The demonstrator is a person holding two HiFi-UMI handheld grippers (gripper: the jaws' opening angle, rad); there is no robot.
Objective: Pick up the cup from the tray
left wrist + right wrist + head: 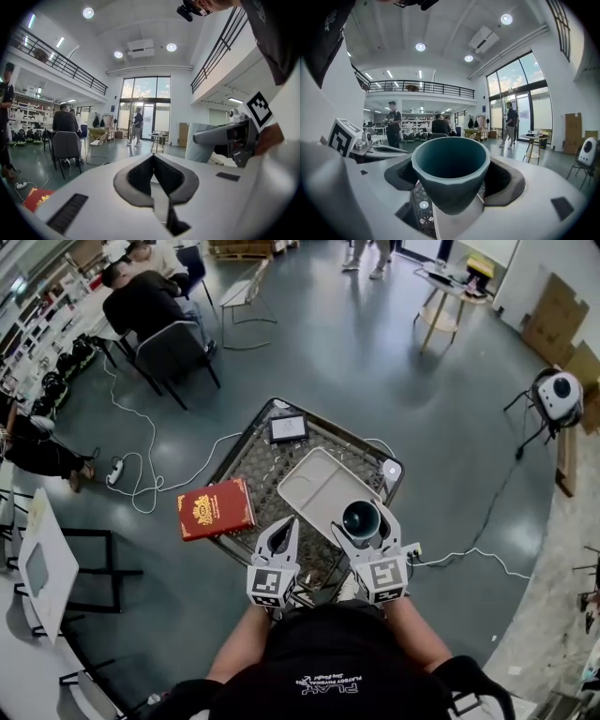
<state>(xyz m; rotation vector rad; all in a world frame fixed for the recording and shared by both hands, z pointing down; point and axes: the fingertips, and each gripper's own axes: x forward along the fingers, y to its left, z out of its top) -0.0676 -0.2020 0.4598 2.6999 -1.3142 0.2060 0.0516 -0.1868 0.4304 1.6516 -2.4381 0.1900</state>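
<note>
A dark teal cup (361, 519) sits between the fingers of my right gripper (364, 520), over the near end of the beige tray (314, 486). In the right gripper view the cup (450, 173) fills the gap of the right gripper (450, 180), its open mouth facing the camera, with the tray and mesh showing below it. My left gripper (288, 524) hovers to the left of the cup at the table's near edge. Its jaws meet at the tip with nothing between them, as the left gripper (153, 156) shows in its own view.
The tray lies on a dark mesh-topped table (253, 460). A red book (216, 508) overhangs the table's left edge, a small tablet (288, 428) lies at the far end, and a white round object (392, 471) sits at the right corner. Chairs, seated people and a floor cable stand to the far left.
</note>
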